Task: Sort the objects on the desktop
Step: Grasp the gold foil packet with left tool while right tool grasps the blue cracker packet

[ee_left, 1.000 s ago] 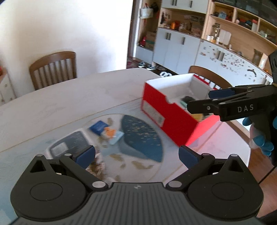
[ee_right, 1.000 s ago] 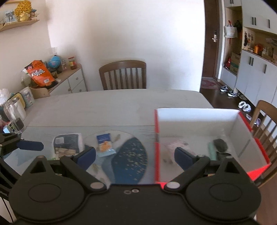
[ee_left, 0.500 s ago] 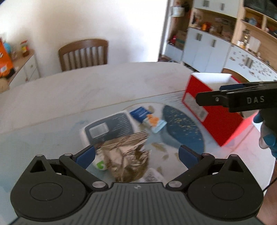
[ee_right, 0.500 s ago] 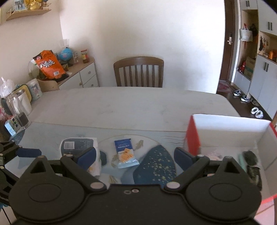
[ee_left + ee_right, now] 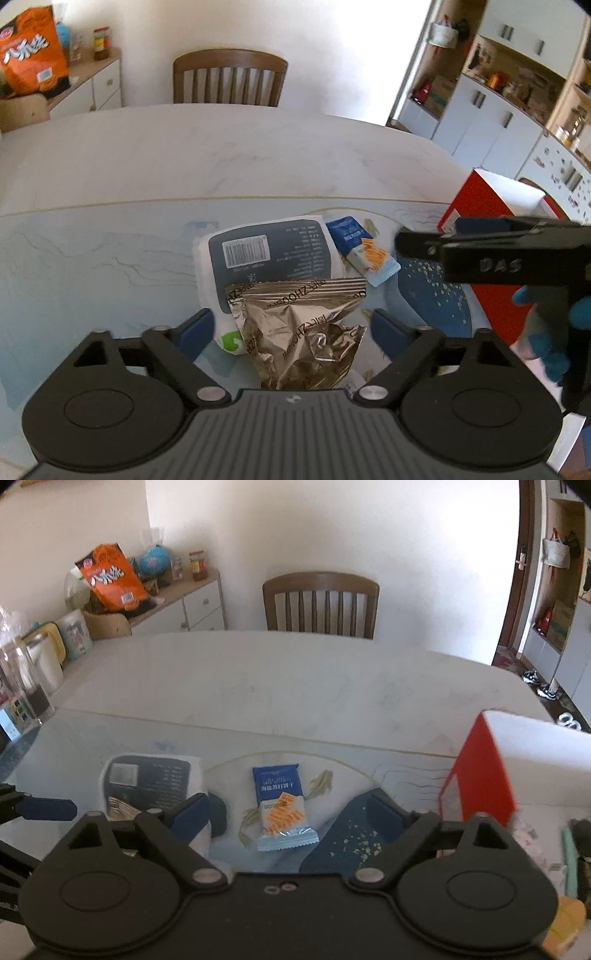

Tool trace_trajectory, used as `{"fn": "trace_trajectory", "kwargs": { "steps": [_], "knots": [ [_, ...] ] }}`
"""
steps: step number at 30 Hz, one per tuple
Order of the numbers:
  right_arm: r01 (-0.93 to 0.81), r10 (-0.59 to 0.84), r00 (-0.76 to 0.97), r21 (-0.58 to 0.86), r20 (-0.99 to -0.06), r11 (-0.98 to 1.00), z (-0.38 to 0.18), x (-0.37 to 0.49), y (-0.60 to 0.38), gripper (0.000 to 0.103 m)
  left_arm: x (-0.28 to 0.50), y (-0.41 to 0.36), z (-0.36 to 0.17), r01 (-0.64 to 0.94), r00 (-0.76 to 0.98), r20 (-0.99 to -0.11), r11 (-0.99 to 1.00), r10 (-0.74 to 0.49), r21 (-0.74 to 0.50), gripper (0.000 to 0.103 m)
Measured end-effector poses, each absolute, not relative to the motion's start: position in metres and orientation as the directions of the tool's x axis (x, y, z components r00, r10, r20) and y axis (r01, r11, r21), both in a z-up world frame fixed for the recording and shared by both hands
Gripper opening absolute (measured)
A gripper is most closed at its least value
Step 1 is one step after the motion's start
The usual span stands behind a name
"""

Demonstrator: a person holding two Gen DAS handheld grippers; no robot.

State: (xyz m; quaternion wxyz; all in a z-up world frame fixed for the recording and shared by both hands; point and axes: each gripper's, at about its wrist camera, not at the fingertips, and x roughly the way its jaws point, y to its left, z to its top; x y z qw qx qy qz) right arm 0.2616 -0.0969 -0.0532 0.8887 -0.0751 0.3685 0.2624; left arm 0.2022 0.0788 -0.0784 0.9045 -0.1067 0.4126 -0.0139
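Observation:
A crumpled gold foil bag (image 5: pixel 301 332) lies on the table between the fingers of my open left gripper (image 5: pixel 291 328), overlapping a white and dark tissue pack (image 5: pixel 266 254). A blue and white snack packet (image 5: pixel 364 251) lies right of the pack. In the right wrist view the snack packet (image 5: pixel 280 805) lies between the fingers of my open right gripper (image 5: pixel 286 814), with the tissue pack (image 5: pixel 151 782) to its left. The red box (image 5: pixel 484 775) with white inside stands at the right and holds several items.
My right gripper's arm (image 5: pixel 498 254) crosses the right of the left wrist view in front of the red box (image 5: pixel 480 206). A wooden chair (image 5: pixel 320 605) stands at the table's far side. A sideboard (image 5: pixel 177 602) with an orange bag is at the left.
Both grippers have swung left, away from the red box and over the items on the table. The foil bag now lies between my left fingers, the snack packet between my right.

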Motion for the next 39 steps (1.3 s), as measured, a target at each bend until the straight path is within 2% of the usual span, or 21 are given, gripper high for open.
{"fn": "trace_trajectory", "kwargs": {
  "steps": [8,21,22,24,31,37,38,39],
  "knots": [
    [-0.519,0.392,0.563,0.058,-0.727,0.853,-0.082,0.284,-0.087,0.086,0.208,0.073,-0.094,-0.084,0.634,-0.767,0.977,-0.099,-0.195,0.079],
    [-0.547,0.374,0.548,0.018,-0.748,0.837,-0.107,0.294,-0.075,0.075,0.210,0.068,-0.105,-0.096,0.638,-0.766,0.978,-0.082,-0.185,0.078],
    [-0.548,0.370,0.547,0.013,-0.751,0.836,-0.109,0.294,-0.075,0.074,0.210,0.068,-0.105,-0.097,0.640,-0.765,0.979,-0.078,-0.180,0.077],
    [-0.547,0.363,0.548,0.006,-0.754,0.837,-0.111,0.294,-0.074,0.072,0.210,0.067,-0.106,-0.098,0.640,-0.766,0.981,-0.066,-0.167,0.063],
    [-0.552,0.368,0.551,0.004,-0.749,0.834,-0.115,0.294,-0.074,0.069,0.213,0.061,-0.110,-0.081,0.638,-0.768,0.989,-0.046,-0.126,0.061],
    [-0.564,0.383,0.548,0.010,-0.744,0.825,-0.114,0.293,-0.075,0.053,0.213,0.059,-0.110,-0.074,0.647,-0.761,0.990,-0.041,-0.116,0.053],
    [-0.565,0.384,0.548,0.010,-0.743,0.825,-0.114,0.292,-0.075,0.051,0.212,0.059,-0.109,-0.070,0.650,-0.759,0.991,-0.043,-0.117,0.049],
    [-0.565,0.385,0.548,0.011,-0.743,0.825,-0.114,0.292,-0.075,0.049,0.212,0.058,-0.109,-0.064,0.649,-0.759,0.991,-0.051,-0.121,0.040]
  ]
}}
